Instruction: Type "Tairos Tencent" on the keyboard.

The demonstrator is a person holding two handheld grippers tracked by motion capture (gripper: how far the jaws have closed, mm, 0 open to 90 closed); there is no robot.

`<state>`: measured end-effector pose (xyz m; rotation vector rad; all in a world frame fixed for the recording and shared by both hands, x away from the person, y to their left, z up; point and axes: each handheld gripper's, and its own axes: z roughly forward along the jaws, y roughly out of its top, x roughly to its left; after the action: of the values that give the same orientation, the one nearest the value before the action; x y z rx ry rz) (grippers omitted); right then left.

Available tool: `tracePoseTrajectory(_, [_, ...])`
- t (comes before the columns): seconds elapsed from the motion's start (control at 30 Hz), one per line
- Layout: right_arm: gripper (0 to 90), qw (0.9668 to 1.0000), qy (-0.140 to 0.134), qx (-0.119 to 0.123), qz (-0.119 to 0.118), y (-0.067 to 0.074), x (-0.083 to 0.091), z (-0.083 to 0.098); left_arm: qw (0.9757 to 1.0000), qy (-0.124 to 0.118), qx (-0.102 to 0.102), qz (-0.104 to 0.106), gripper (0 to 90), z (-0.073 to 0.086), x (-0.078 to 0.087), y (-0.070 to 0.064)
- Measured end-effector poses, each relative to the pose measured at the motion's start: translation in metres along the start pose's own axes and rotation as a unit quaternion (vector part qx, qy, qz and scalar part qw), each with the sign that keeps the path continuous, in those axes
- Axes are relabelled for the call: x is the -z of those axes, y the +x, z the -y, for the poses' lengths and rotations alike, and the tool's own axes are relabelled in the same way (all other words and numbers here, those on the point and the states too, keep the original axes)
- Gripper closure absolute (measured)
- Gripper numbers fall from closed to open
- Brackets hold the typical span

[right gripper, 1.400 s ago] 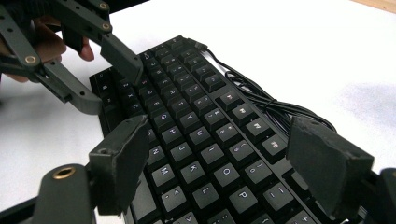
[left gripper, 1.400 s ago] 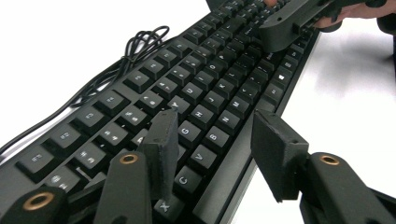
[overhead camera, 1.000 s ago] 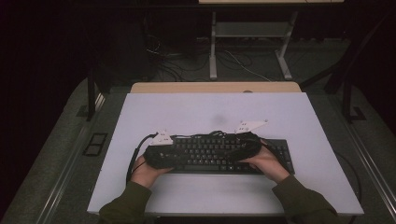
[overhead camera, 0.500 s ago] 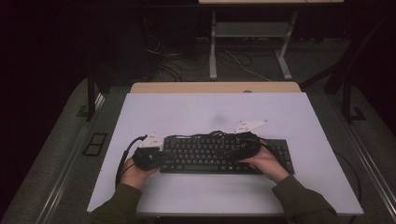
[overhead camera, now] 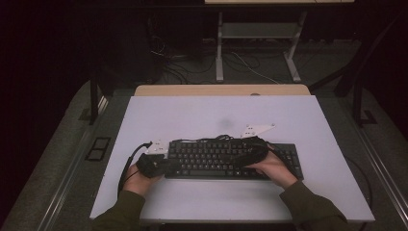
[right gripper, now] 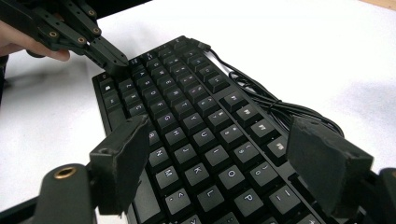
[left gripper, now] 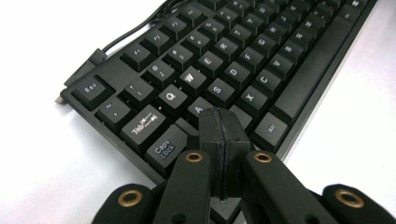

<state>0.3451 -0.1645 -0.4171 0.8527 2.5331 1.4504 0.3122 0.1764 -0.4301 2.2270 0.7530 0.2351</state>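
Observation:
A black keyboard (overhead camera: 211, 154) lies flat on the white table (overhead camera: 216, 110), and its cable (overhead camera: 216, 138) is bunched behind it. My left gripper (overhead camera: 167, 165) is shut with nothing between its jaws. Its joined tips (left gripper: 220, 116) point down at the keyboard's (left gripper: 224, 56) left end, just past the Caps Lock key, touching it or just above it. The left gripper's tips (right gripper: 114, 63) also appear at the far corner of the keyboard (right gripper: 196, 107). My right gripper (overhead camera: 239, 160) hovers open over the right-hand letter keys, its two pads (right gripper: 219, 135) wide apart above the keys.
The cable (right gripper: 275, 105) loops on the table behind the keyboard, and a plug end (left gripper: 93, 58) lies by the Esc corner. Both forearms come in from the near edge. A wooden strip (overhead camera: 221, 90) runs along the table's far edge. Dark floor with wires and a stand lies beyond.
My left hand has drawn slightly left, from over the keyboard's left keys to its left end. The right hand and the keyboard have stayed where they were.

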Motion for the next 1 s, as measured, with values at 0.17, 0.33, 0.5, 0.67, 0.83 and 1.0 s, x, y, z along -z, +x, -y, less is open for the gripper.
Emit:
tracePoseTrajectory(0.17, [22.6, 1.0000, 0.001, -0.001, -0.005, 0.002, -0.002, -0.002, 1.0000, 0.007, -0.004, 0.001, 88.7, 0.001, -0.002, 0.000])
tracePoseTrajectory(0.33, [29.1, 0.9999, -0.001, -0.001, -0.010, 0.004, -0.005, -0.005, 1.0000, 0.007, -0.005, 0.001, 88.7, 0.001, -0.002, 0.000])
tracePoseTrajectory(0.5, [46.7, 0.9998, 0.001, 0.006, -0.021, 0.008, -0.010, -0.008, 1.0000, 0.007, -0.003, 0.002, 88.8, 0.001, -0.002, 0.000])
tracePoseTrajectory(0.67, [64.3, 0.9992, 0.012, 0.013, -0.036, 0.011, -0.018, -0.011, 1.0000, 0.007, -0.003, 0.003, 88.7, 0.001, -0.002, 0.001])
tracePoseTrajectory(0.83, [76.4, 0.9988, 0.018, 0.019, -0.041, 0.013, -0.025, -0.015, 1.0000, 0.006, -0.003, 0.003, 88.8, 0.001, -0.002, 0.001])
tracePoseTrajectory(1.0, [84.8, 0.9989, 0.023, 0.020, -0.037, 0.012, -0.032, -0.018, 1.0000, 0.006, -0.003, 0.004, 88.8, 0.001, -0.002, 0.001])
